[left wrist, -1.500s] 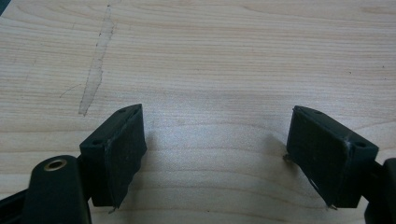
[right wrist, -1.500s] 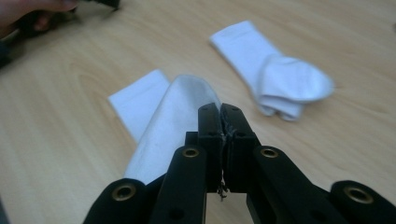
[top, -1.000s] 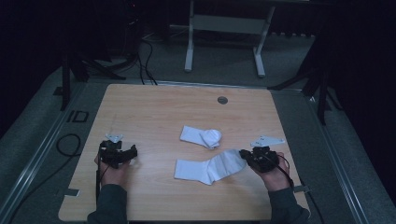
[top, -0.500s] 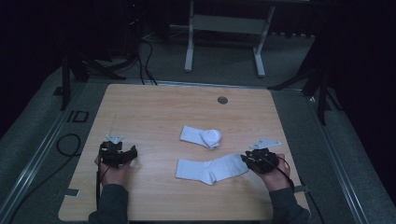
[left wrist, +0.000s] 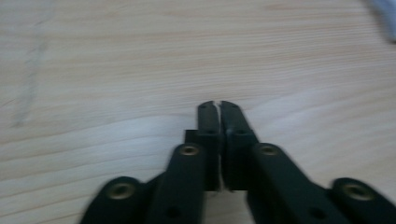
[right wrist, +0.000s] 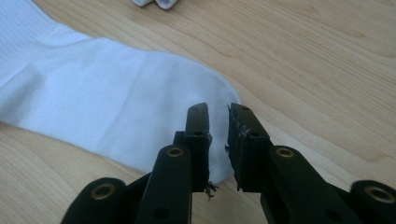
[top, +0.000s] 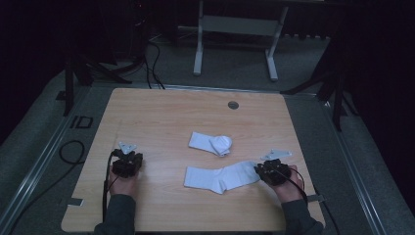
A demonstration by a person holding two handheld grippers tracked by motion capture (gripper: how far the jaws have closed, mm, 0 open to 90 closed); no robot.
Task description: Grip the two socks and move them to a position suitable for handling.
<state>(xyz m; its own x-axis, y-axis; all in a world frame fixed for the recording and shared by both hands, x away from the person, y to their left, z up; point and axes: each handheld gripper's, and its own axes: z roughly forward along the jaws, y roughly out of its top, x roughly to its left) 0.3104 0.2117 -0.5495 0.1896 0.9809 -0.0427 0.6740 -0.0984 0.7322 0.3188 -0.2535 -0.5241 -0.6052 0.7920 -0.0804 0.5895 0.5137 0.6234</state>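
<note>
The flat white sock (top: 222, 176) lies on the table's (top: 161, 112) near middle, its toe between the right gripper's (right wrist: 218, 114) slightly parted jaws, a folded sock (top: 211, 143) just beyond, the left gripper (left wrist: 219, 106) clenched empty; no readable writing.

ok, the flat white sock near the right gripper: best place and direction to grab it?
Probably the rounded toe end of the flat white sock. It lies flat on the wooden table with that end pointing at the right gripper, whose jaws stand slightly apart right over it. Come in low from the person's right, along the sock's length, and pinch both fabric layers at the toe edge.
</note>
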